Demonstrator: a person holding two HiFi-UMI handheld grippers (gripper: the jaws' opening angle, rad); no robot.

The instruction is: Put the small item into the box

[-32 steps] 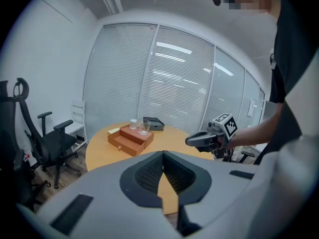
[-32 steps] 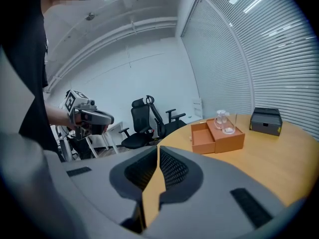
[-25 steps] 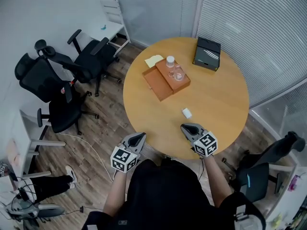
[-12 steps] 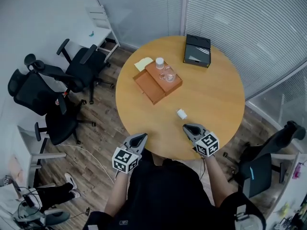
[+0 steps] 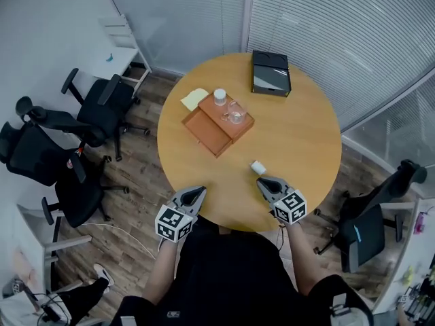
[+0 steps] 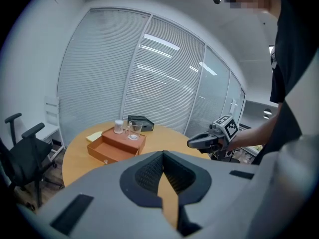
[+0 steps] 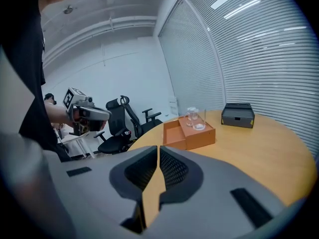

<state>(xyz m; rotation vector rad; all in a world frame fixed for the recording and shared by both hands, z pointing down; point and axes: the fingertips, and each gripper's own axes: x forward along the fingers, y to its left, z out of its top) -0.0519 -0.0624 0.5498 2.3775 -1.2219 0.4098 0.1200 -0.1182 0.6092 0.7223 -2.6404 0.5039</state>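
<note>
Item (image 5: 257, 167) unmoved on table (image 5: 299, 134), right claw (image 5: 261, 180) shut, now nearer it

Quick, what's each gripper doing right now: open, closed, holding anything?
Left gripper: closed, holding nothing.
Right gripper: closed, holding nothing.

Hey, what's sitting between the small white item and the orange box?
Nothing. In the head view, only bare tabletop separates the small white item from the orange box.
</note>
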